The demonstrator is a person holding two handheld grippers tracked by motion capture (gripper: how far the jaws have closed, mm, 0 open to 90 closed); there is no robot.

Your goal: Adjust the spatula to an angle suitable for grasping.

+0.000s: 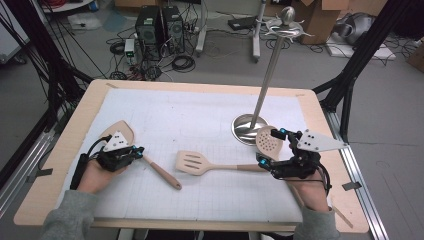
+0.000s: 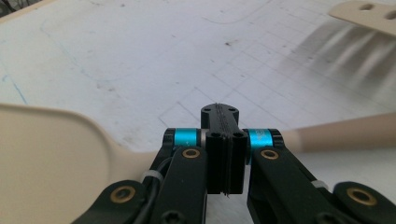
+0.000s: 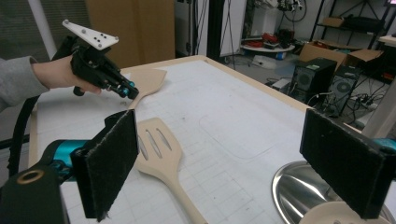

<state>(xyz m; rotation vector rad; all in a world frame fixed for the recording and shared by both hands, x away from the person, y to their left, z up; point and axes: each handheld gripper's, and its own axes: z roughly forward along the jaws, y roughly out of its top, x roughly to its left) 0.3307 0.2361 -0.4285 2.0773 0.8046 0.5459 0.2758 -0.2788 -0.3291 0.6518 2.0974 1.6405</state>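
the left gripper (image 1: 134, 152) has its jaws pressed together on the neck of a pale beige solid spatula with a broad flat blade (image 1: 121, 131). the blade lies at ten o'clock from the jaws, and its brownish handle runs out toward four o'clock onto the surface (image 1: 200, 107). in the left gripper view, blade (image 2: 42, 158) and handle emerge on either side of the closed jaws. this utensil sits at the surface's nine o'clock side.

the right gripper (image 1: 270, 148) has its jaws spread wide, gripping nothing.

count: three utensils. one solid spatula, one beige slotted spatula (image 1: 192, 162) near centre, one beige perforated skimmer (image 1: 267, 141) at three o'clock. one steel utensil stand with round base (image 1: 243, 127). two grippers.
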